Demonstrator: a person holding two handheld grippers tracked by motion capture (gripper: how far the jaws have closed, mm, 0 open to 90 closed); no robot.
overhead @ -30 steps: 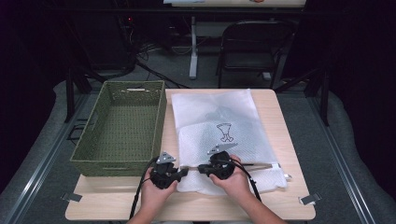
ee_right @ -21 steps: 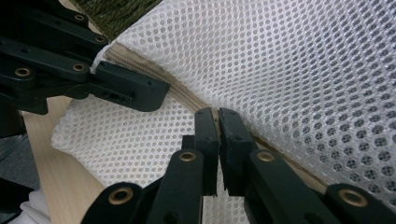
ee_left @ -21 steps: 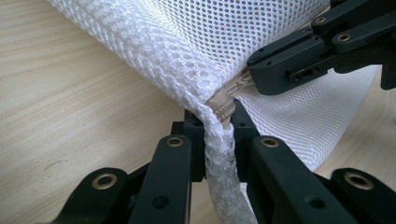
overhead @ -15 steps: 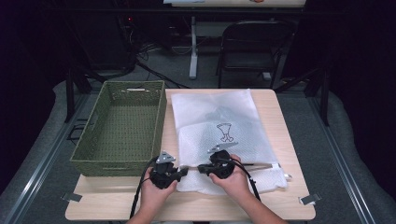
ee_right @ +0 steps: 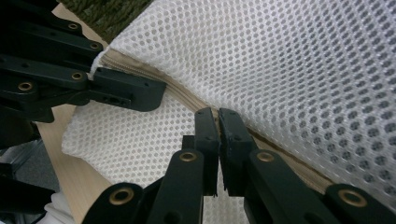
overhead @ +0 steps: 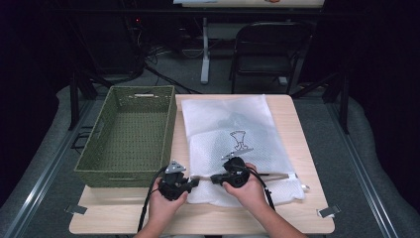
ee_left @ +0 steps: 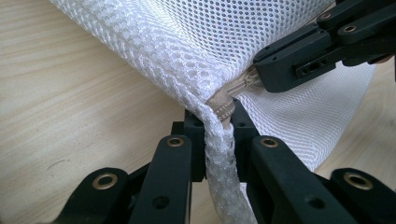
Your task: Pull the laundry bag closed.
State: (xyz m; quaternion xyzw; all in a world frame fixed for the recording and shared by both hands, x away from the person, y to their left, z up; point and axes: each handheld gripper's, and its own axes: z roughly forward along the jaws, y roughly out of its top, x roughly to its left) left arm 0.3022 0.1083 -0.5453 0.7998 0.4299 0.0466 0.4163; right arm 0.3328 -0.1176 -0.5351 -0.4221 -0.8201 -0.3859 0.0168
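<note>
Dark room surrounds a wooden table (overhead: 297, 148). Largest on it, a green woven basket (overhead: 130, 134) sits at nine o'clock of a white mesh laundry bag (overhead: 233, 134). At the bag's six o'clock edge, the left gripper (overhead: 190, 182) is clenched on its bunched corner, and the right gripper (overhead: 216, 177) pinches the beige zipper (ee_right: 187, 100) just beside it.

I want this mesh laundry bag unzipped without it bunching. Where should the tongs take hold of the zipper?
Pinch the tan zipper with the right tongs from above, jaws straddling the raised seam, and pull away from the corner. The left tongs already clamp the mesh bag at its corner, where the zipper ends, so that end is likely anchored.
</note>
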